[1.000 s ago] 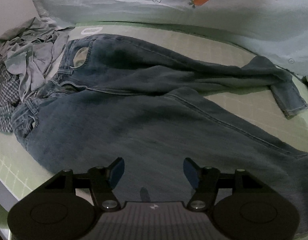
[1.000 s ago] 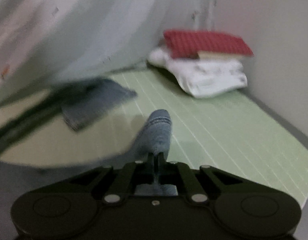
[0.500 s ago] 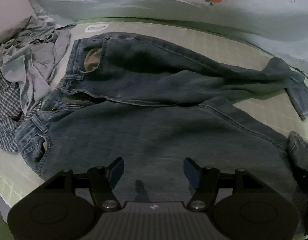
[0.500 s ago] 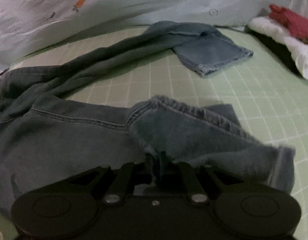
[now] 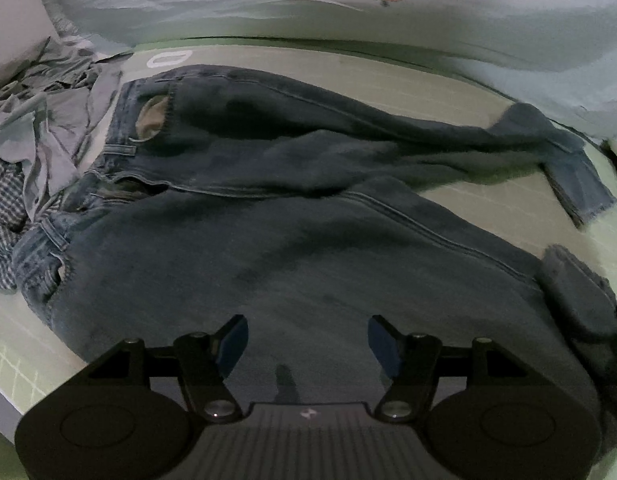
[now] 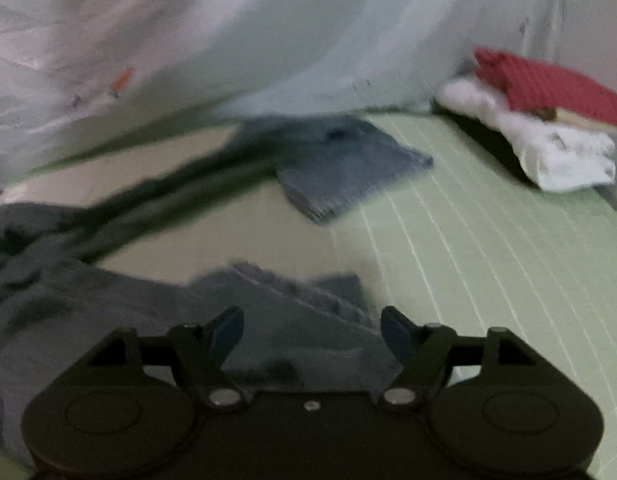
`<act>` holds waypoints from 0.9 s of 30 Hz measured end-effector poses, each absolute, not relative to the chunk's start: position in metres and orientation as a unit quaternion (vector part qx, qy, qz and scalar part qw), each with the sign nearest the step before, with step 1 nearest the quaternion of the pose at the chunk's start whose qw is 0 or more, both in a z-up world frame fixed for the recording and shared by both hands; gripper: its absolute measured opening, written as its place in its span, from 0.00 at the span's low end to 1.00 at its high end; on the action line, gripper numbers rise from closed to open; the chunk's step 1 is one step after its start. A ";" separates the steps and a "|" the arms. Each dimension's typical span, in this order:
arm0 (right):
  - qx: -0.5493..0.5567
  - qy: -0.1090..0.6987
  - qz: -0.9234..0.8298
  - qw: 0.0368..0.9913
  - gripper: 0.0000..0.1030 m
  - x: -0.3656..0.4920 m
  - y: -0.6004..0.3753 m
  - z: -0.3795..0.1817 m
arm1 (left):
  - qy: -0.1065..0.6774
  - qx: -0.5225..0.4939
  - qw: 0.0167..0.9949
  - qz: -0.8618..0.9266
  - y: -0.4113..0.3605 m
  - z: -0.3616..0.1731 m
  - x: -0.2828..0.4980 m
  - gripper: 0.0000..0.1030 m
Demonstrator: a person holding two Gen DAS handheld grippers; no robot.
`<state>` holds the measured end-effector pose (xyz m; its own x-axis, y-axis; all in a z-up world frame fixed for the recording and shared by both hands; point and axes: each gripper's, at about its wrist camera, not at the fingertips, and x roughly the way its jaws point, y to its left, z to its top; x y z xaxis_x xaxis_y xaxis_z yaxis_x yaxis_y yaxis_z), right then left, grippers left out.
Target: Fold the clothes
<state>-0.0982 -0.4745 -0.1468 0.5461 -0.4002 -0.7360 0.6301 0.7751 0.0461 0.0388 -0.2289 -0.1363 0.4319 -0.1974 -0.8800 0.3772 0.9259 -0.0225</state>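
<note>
At far left lies a grey garment heap; a white oval mark shows no readable writing. The jeans lie spread across the green grid mattress. Left gripper and right gripper hover with fingers spread, empty.

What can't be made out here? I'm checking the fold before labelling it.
- Right wrist view: motion blur smears the jeans, so the near hem's folded layers are unclear.
- Left wrist view: the right gripper is cut off at the right edge.
- Left wrist view: the left gripper hides the denim below.
</note>
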 end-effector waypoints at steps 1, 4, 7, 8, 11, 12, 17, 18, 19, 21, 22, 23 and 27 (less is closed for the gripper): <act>0.149 0.382 -0.291 0.864 0.76 -0.101 -0.476 -0.152 | 0.504 0.090 0.842 -0.171 -0.232 -0.135 0.034 0.67; 0.144 0.393 -0.277 0.865 0.79 -0.105 -0.476 -0.166 | 0.500 0.089 0.845 -0.168 -0.238 -0.132 0.021 0.69; 0.117 0.397 -0.289 0.863 0.83 -0.110 -0.480 -0.169 | 0.493 0.091 0.850 -0.160 -0.242 -0.127 0.006 0.69; 0.112 0.394 -0.295 0.863 0.84 -0.111 -0.483 -0.169 | 0.491 0.093 0.852 -0.158 -0.242 -0.125 0.001 0.69; 0.143 0.358 -0.302 0.872 0.86 -0.124 -0.498 -0.162 | 0.487 0.093 0.856 -0.149 -0.239 -0.121 -0.012 0.69; 0.158 0.346 -0.306 0.873 0.86 -0.129 -0.505 -0.160 | 0.486 0.091 0.857 -0.145 -0.238 -0.120 -0.016 0.69; 0.187 0.337 -0.317 0.866 0.88 -0.138 -0.537 -0.168 | 0.490 0.081 0.858 -0.128 -0.235 -0.118 -0.035 0.69; 0.192 0.338 -0.318 0.865 0.88 -0.139 -0.543 -0.171 | 0.491 0.079 0.858 -0.126 -0.235 -0.118 -0.037 0.69; 0.199 0.342 -0.312 0.864 0.88 -0.141 -0.548 -0.176 | 0.491 0.078 0.859 -0.124 -0.236 -0.118 -0.040 0.69; 0.209 0.358 -0.287 0.863 0.87 -0.139 -0.552 -0.186 | 0.490 0.077 0.860 -0.121 -0.237 -0.117 -0.044 0.69; 0.216 0.364 -0.273 0.864 0.87 -0.138 -0.551 -0.189 | 0.489 0.076 0.861 -0.119 -0.238 -0.116 -0.046 0.69; 0.222 0.369 -0.258 0.865 0.86 -0.138 -0.550 -0.193 | 0.489 0.075 0.861 -0.118 -0.239 -0.116 -0.048 0.69; 0.232 0.371 -0.199 0.877 0.50 -0.140 -0.542 -0.196 | 0.487 0.072 0.863 -0.111 -0.242 -0.114 -0.056 0.70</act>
